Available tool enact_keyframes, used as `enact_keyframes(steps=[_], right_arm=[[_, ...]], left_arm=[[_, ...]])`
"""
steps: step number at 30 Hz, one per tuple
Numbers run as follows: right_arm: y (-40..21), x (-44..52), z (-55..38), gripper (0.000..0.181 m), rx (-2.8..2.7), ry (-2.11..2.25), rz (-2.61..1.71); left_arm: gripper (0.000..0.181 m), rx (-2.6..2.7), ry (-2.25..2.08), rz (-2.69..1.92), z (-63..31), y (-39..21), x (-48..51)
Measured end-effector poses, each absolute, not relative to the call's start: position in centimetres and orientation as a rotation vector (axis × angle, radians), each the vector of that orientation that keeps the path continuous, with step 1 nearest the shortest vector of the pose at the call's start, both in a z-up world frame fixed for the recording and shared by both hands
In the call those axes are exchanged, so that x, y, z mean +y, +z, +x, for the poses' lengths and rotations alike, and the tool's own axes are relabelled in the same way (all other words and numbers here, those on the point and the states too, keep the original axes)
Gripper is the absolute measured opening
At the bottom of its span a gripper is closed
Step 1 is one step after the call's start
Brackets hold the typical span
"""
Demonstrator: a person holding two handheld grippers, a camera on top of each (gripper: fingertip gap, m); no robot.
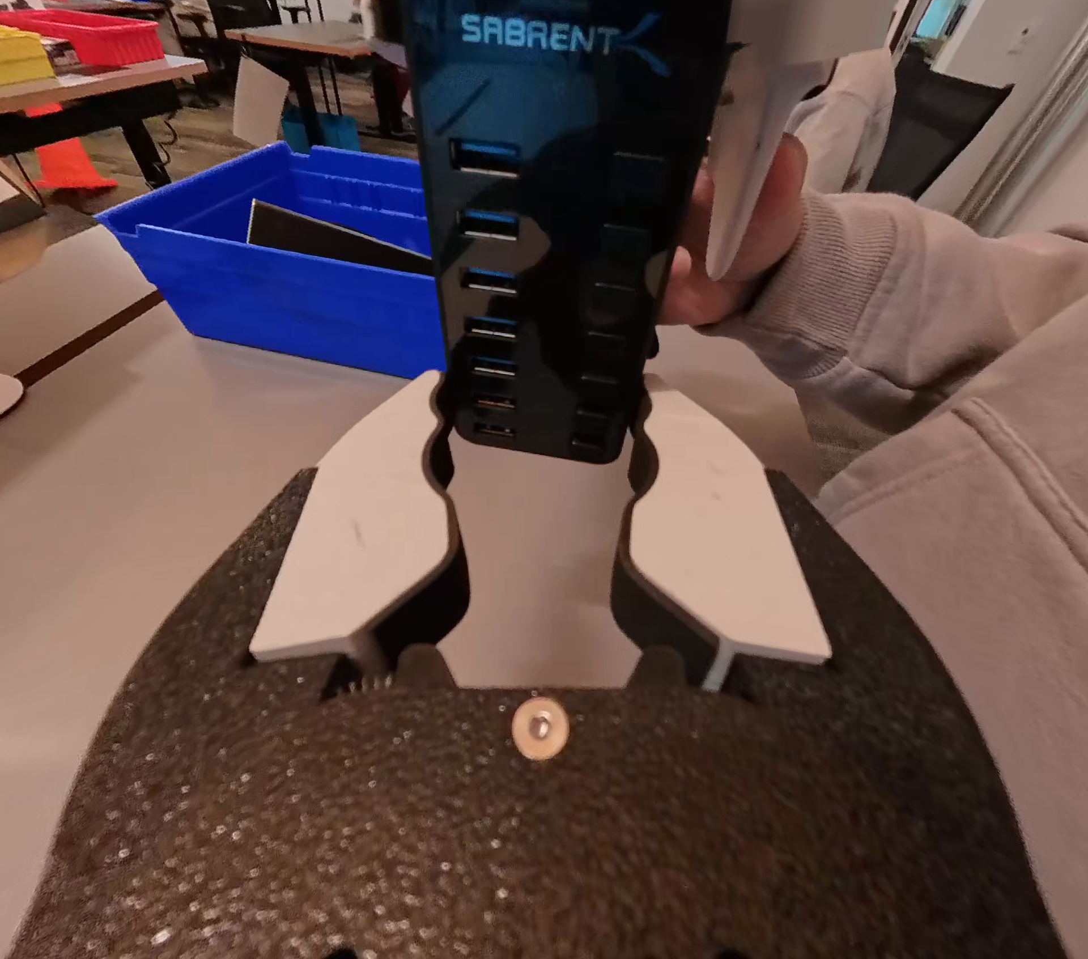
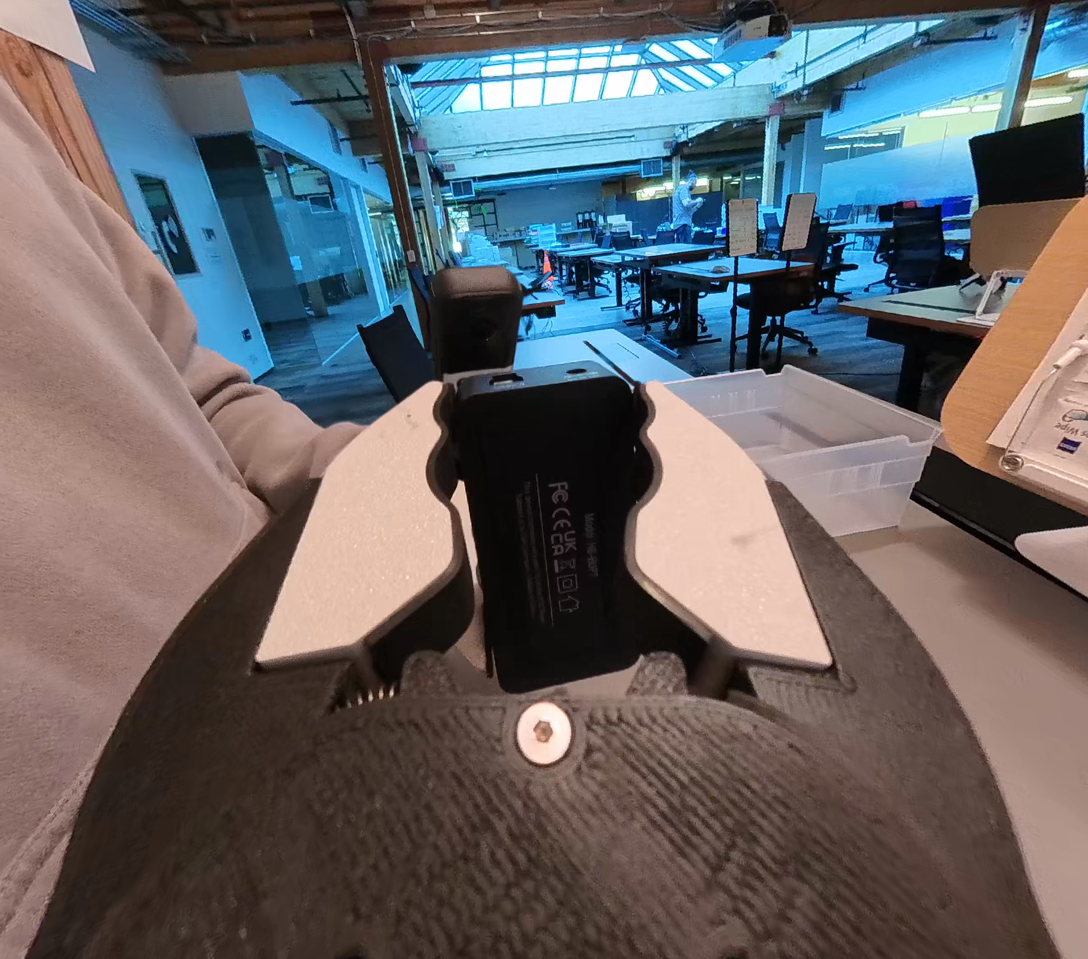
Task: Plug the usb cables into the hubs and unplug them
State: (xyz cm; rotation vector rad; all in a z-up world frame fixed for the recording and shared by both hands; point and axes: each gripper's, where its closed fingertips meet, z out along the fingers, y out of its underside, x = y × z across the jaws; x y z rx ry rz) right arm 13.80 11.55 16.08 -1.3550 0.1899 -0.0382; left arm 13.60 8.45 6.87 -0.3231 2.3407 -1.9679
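Our left claw [image 1: 538,415] is clamped on the bottom end of a big black hub [image 1: 559,200]. The hub stands up tall between the two white fingers [image 1: 377,507], lifted above the grey worktop [image 1: 147,459]. We see a row of blue plug holes [image 1: 487,277] down its left side. No cable is in any of them. A blue bin [image 1: 282,283] sits on the worktop, far and to the left. A hand [image 1: 742,247] in a pale sleeve shows at the right, just behind the hub.

Our right claw [image 2: 544,403] is clamped on a smaller black hub [image 2: 547,512]. We see its back side, with small print on it. A clear bin [image 2: 824,448] sits on the worktop to the right. A black camera [image 2: 477,318] pokes up just behind the small hub.
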Motion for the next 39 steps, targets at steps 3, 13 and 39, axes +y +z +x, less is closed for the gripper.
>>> enact_keyframes(steps=[3,13,39], right_arm=[[16.1,11.4,13.9,0.058,0.195,-0.045,-1.357],[13.7,13.5,13.3,0.088,0.227,0.051,-1.473],[11.3,7.6,16.4,0.072,0.495,-0.084,-1.524]], left_arm=[[0.057,2.316,-1.992,-0.330,13.7,6.9,8.7],[0.057,2.316,-2.054,-0.325,13.1,7.6,8.4],[0.055,2.133,-1.875,-0.545,16.9,11.9,16.3]])
